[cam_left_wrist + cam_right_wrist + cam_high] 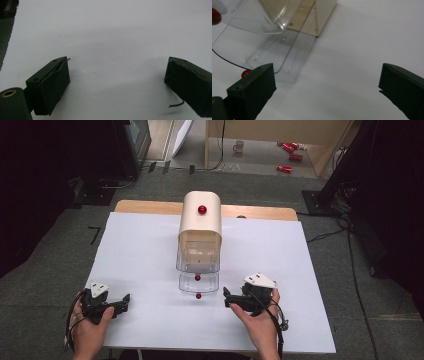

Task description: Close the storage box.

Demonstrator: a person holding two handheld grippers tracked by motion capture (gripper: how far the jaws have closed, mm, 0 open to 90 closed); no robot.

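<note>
A white tabletop is seen mid-frame, with a cream drawer box at its centre (two clear drawers pulled out). The left gripper and right gripper are held lower down, fingers spread and empty.

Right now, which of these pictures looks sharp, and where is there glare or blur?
High view: evenly lit, small things soft. Left gripper view: white table dim, soft shadows beside the jaws. Right gripper view: bright glints on the clear drawers, and the red knob at the edge is blurred.
</note>
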